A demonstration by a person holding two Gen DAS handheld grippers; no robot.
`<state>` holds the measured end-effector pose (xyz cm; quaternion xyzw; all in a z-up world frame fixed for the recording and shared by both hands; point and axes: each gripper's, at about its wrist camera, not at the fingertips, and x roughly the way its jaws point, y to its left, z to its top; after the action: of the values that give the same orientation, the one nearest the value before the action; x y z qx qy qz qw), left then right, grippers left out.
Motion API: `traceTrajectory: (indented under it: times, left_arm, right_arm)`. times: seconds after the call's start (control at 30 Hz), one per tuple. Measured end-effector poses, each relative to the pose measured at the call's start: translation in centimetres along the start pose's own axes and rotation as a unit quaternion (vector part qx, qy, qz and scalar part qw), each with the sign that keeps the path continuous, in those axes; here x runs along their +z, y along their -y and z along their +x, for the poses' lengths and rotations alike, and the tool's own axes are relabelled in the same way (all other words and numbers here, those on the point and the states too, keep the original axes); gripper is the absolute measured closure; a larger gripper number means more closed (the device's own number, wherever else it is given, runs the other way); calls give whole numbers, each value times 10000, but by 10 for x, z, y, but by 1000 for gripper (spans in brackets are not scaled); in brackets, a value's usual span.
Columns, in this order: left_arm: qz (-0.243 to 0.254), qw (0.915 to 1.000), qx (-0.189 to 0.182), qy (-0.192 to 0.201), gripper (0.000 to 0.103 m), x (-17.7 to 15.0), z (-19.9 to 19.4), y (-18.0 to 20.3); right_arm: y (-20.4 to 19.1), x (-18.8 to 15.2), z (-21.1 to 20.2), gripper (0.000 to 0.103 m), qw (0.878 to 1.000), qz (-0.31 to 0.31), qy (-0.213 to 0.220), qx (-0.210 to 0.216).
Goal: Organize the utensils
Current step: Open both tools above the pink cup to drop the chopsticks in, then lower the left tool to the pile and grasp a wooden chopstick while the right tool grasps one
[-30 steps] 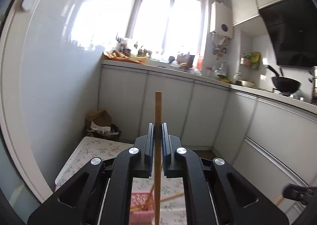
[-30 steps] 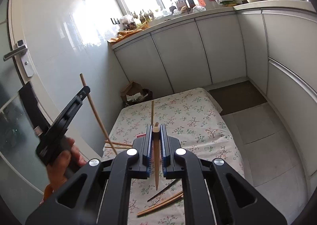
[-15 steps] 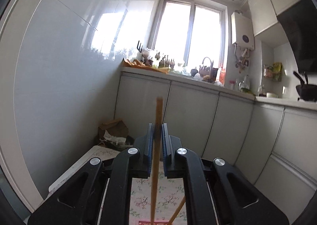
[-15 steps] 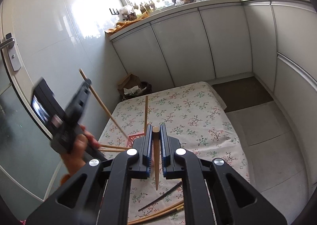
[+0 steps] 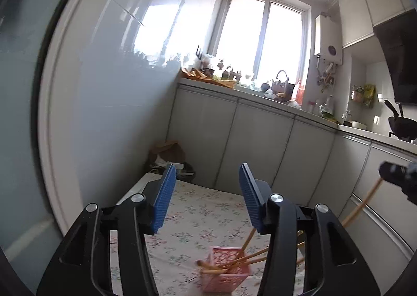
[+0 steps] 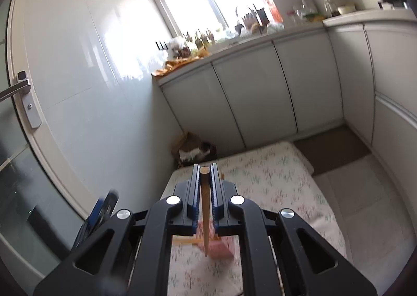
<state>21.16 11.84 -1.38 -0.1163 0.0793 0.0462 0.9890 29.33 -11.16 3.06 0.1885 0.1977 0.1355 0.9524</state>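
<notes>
My right gripper (image 6: 204, 193) pinches a chopstick (image 6: 205, 215) near its top — light, stiff, slick; left gripper (image 5: 206, 197) gapes wide over the basket (image 5: 225, 268).

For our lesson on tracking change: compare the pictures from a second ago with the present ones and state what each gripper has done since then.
The left gripper has opened and let go of its chopstick; wooden chopsticks now lean in the pink basket below it. The right gripper has moved over toward the basket. Unchanged: the right gripper stays shut on its wooden chopstick, and the floral cloth lies as before.
</notes>
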Motion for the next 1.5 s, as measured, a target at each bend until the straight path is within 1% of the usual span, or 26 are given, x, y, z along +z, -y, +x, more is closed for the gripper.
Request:
traceTrajectory:
  times: [0.1, 0.17, 0.3, 0.37, 0.47, 0.53, 0.57, 0.6, 0.67, 0.73, 0.77, 0.83, 0.87, 0.9, 0.93, 0.97, 1.0, 1.07, 1.13, 1.2, 1.27, 1.5]
  left_arm:
    - [-210, 9998, 22, 39, 45, 8, -7, -15]
    - [-220, 9997, 60, 69, 44, 11, -8, -21]
    - [-375, 9993, 91, -1, 44, 13, -7, -35]
    - [-461, 9988, 127, -59, 44, 13, -4, -41]
    - [-564, 9982, 156, -135, 44, 12, -1, -46]
    - [-592, 9979, 177, -175, 43, 14, 0, -48]
    - [-619, 9978, 177, -177, 42, 14, 0, -49]
    - [-627, 9977, 178, -170, 41, 15, -1, -50]
    - [-630, 9977, 209, -150, 37, 17, -3, -51]
    - [-646, 9975, 192, -202, 36, 17, -3, -50]
    - [-641, 9975, 176, -244, 36, 18, -2, -50]
    - [-609, 9976, 149, -283, 31, 18, -4, -47]
    - [-582, 9978, 141, -286, 28, 18, -6, -45]
    - [-546, 9981, 114, -276, 24, 17, -9, -41]
    - [-507, 9983, 73, -276, 21, 17, -11, -38]
    - [-453, 9985, 35, -292, 20, 16, -13, -34]
    - [-410, 9987, 16, -315, 17, 16, -14, -31]
    - [-348, 9988, -22, -346, 13, 15, -16, -25]
    - [-307, 9987, -49, -395, 7, 13, -19, -19]
    - [-246, 9985, -87, -471, 7, 11, -20, -14]
    - [-128, 9982, -122, -574, 7, 8, -19, -8]
    - [268, 9963, -178, -802, 7, -3, -20, 13]
  right_arm:
    - [-11, 5, 17, 95, 9998, -104, 100, -109]
    - [-19, 4, 31, 95, 9994, -254, 183, -170]
    - [-31, -4, 60, 95, 9979, -552, 135, -322]
    - [-38, -13, 78, 95, 9965, -734, 93, -397]
    - [-42, -31, 101, 95, 9956, -862, 27, -368]
    - [-45, -42, 109, 93, 9949, -918, -82, -418]
    - [-45, -43, 110, 86, 9949, -908, -110, -425]
    - [-45, -44, 107, 75, 9951, -878, -87, -436]
    - [-43, -41, 94, 68, 9953, -842, 8, -471]
    - [-41, -39, 85, 67, 9950, -846, 29, -526]
    - [-39, -39, 75, 64, 9949, -831, 63, -559]
    - [-31, -42, 55, 52, 9950, -737, 181, -645]
    - [-27, -44, 47, 43, 9949, -685, 226, -698]
    - [-22, -46, 39, 36, 9948, -623, 271, -765]
    - [-16, -49, 31, 33, 9945, -572, 288, -824]
    - [-10, -52, 24, 28, 9943, -522, 258, -895]
    - [-6, -56, 19, 23, 9940, -487, 213, -957]
    - [6, -64, 8, 16, 9924, -410, 141, -1148]
    - [13, -70, -1, 13, 9894, -432, 121, -1385]
    - [17, -76, -10, 9, 9867, -481, 140, -1549]
    - [19, -81, -18, 7, 9836, -562, 178, -1702]
    - [25, -92, -34, 7, 9771, -683, 231, -2000]
